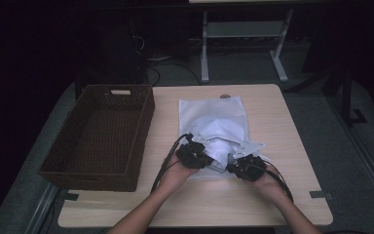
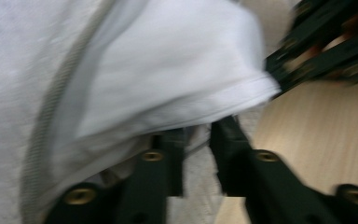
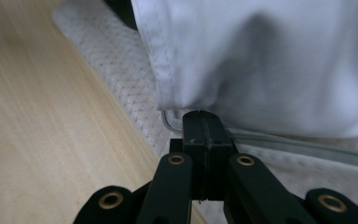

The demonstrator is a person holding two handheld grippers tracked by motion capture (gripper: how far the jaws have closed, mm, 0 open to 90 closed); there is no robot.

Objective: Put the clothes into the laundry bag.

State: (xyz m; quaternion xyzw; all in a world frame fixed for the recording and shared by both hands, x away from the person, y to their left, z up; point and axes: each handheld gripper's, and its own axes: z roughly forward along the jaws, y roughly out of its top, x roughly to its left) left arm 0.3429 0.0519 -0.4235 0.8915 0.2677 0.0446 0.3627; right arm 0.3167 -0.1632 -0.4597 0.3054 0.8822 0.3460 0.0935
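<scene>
Two grippers meet at the near edge of a white mesh laundry bag (image 1: 212, 114) that lies flat at the middle of the light wooden table (image 1: 282, 146). Crumpled on the bag's near half, toward 6 o'clock, is a white garment (image 1: 221, 136), its folds bunched between the two hands.

In the high view the left gripper (image 1: 195, 155) sits at 7 o'clock of the garment and the right gripper (image 1: 246, 168) at 5 o'clock, each held in a hand coming up from the table's near edge.

Seen from the left gripper view, the left gripper (image 2: 196, 140) has its jaws a little apart, with a fold of the garment (image 2: 177, 70) draped over their tips and the bag's zip (image 2: 51, 107) running at 9 o'clock; whether they grip the cloth cannot be told.

From the right gripper view, the right gripper (image 3: 203, 122) has its jaws pressed together, pinched on the bag's zip edge just under the garment's hem (image 3: 168, 70).

At 9 o'clock of the bag stands a dark wicker basket (image 1: 141, 122), apart from it.
</scene>
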